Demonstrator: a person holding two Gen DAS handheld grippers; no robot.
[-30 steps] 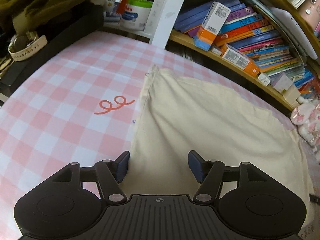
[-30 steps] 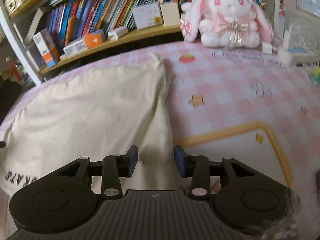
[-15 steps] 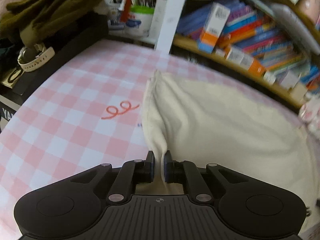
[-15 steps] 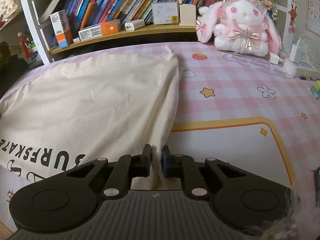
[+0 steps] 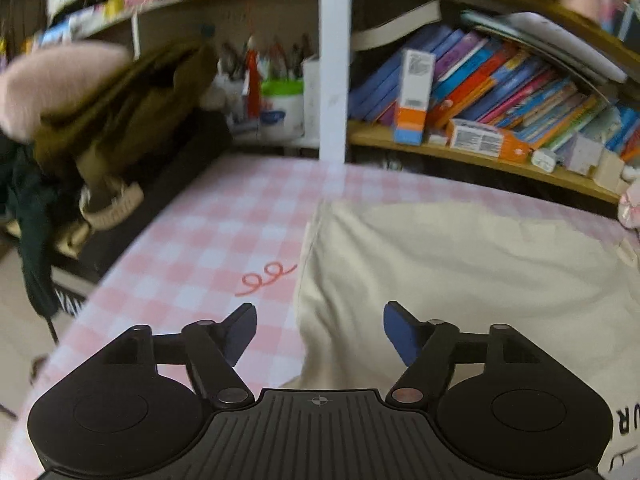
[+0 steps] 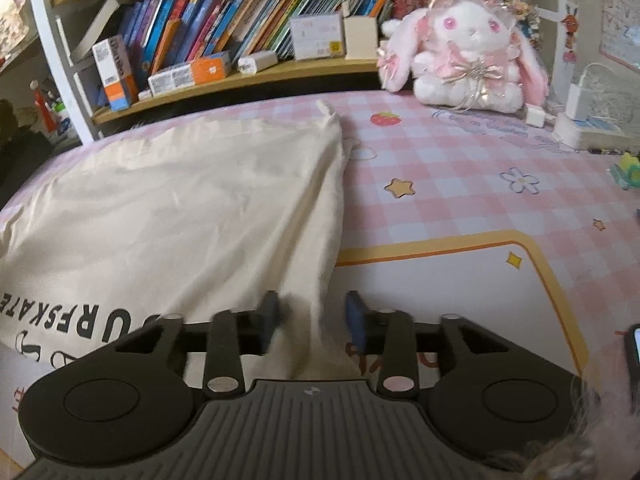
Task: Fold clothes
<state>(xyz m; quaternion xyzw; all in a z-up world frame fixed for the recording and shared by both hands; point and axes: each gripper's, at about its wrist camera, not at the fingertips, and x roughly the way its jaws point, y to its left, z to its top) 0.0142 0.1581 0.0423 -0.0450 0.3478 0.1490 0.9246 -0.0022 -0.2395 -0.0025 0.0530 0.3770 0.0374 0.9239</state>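
A cream garment [image 5: 460, 280] with black lettering lies spread on the pink checked table [image 5: 208, 248]. My left gripper [image 5: 319, 334] is open, with the garment's left edge lying between its fingers. In the right wrist view the same garment [image 6: 180, 208] shows "SURFSKATE" lettering at lower left. My right gripper [image 6: 312, 320] is open, and a raised ridge of the garment's right edge runs loose between its fingers.
A shelf of books [image 5: 500, 92] runs along the back. A white post [image 5: 332, 60] stands at the table's far edge. Dark clothes and a bag [image 5: 100, 120] are piled at left. A pink plush rabbit [image 6: 464, 48] and a charger [image 6: 576, 100] sit at back right.
Both grippers were shut on the garment's side edges half a second ago; both have now opened and let go. The left view has tilted upward.
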